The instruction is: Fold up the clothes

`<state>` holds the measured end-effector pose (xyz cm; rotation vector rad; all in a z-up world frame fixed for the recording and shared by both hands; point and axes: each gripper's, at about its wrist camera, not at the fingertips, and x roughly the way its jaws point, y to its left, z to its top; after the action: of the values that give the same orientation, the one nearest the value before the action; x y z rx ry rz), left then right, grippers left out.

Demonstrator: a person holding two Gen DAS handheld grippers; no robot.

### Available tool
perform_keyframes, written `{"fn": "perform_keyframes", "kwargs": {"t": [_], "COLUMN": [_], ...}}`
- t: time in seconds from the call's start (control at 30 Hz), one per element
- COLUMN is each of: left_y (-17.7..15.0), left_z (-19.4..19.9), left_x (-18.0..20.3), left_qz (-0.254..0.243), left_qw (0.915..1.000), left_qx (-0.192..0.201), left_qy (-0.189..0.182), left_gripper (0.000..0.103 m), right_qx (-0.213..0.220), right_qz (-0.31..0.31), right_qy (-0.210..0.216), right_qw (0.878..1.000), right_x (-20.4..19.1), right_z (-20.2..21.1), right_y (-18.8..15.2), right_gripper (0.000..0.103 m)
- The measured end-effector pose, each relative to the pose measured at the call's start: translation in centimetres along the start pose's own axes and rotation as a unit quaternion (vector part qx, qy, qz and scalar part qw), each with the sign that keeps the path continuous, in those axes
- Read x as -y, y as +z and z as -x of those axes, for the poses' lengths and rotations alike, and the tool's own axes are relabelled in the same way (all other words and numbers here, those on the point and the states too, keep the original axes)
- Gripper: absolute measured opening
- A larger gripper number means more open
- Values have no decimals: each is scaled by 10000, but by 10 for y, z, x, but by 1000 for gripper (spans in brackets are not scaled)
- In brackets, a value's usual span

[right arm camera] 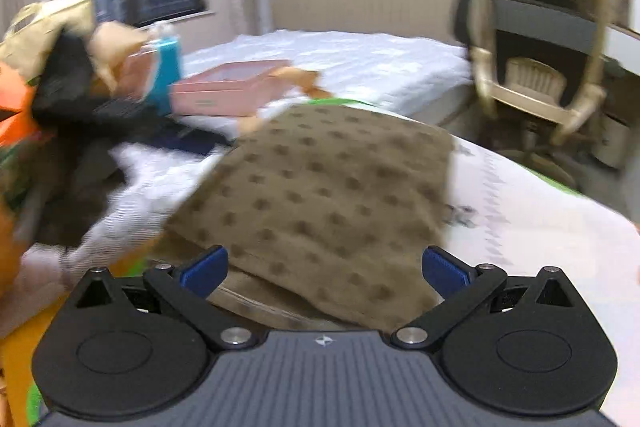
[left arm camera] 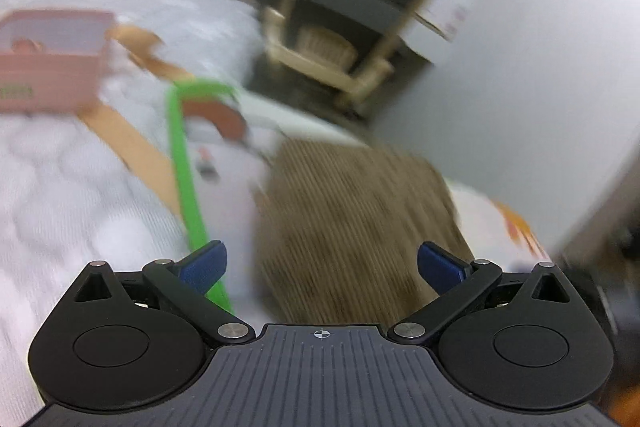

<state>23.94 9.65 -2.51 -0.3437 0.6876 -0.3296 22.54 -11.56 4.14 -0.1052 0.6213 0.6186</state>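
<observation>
Motion blur across both wrist views, fine detail lost. Brown garment spread flat on the white quilted bed, dotted pattern plain in the right wrist view, more like ribbing in the smeared left one. Near hem of the garment lying just under and between the blue pads of the right gripper, jaws spread wide, nothing pinched. Left gripper likewise held with jaws spread wide above the garment's near part, pads empty; contact with the cloth not clear from the blur. Right edge of the garment straight and clean, with bare white printed sheet beyond it, open room on that side. Left edge ragged, running against a heap of dark and orange clothes, crowded there. Behind the garment's far edge, a pink box and a tan strap, with a green band running along the garment's left side in the left wrist view. Past the far right corner of the garment, off the bed, a cream-framed chair. Beyond the garment, the upholstered headboard.
</observation>
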Motion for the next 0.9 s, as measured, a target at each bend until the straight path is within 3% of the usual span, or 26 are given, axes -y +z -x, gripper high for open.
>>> {"fn": "perform_keyframes", "kwargs": {"t": [0.03,0.13,0.23,0.3,0.4,0.5,0.6,0.67,0.77,0.83,0.9], "left_y": [-9,-29,-39,-48,-62,-72,-74,-73,-62,-54,-51], "left_z": [-2,-7,12,28,32,15,28,45,54,46,29], "left_x": [3,14,33,47,64,60,57,64,71,74,71], "left_qz": [-84,-779,-1092,-1232,-1459,-1516,-1149,-1064,-814,-821,-980], "left_qw": [9999,9915,9846,9842,9813,9705,9759,9835,9894,9863,9816], "left_qx": [-124,-219,-86,-26,-234,-613,-586,-305,110,179,-15], "left_qy": [69,1016,1363,1269,1235,1772,1762,1434,1201,1417,1639], "left_gripper": [103,103,103,103,103,103,103,103,103,103,103], "right_qx": [-9,64,193,268,281,355,585,640,505,375,217], "right_qz": [-113,-299,-377,-428,-547,-768,-894,-900,-762,-533,-315], "right_qy": [-92,-444,-505,-467,-504,-601,-589,-616,-708,-806,-1014], "right_qw": [9999,9985,9978,9976,9968,9946,9925,9920,9933,9946,9941], "right_x": [4,8,10,11,12,11,11,11,7,2,2], "right_z": [-1,1,13,26,43,59,85,94,83,65,38], "right_y": [-3,-13,-22,-31,-46,-56,-65,-69,-57,-43,-31], "right_gripper": [103,103,103,103,103,103,103,103,103,103,103]}}
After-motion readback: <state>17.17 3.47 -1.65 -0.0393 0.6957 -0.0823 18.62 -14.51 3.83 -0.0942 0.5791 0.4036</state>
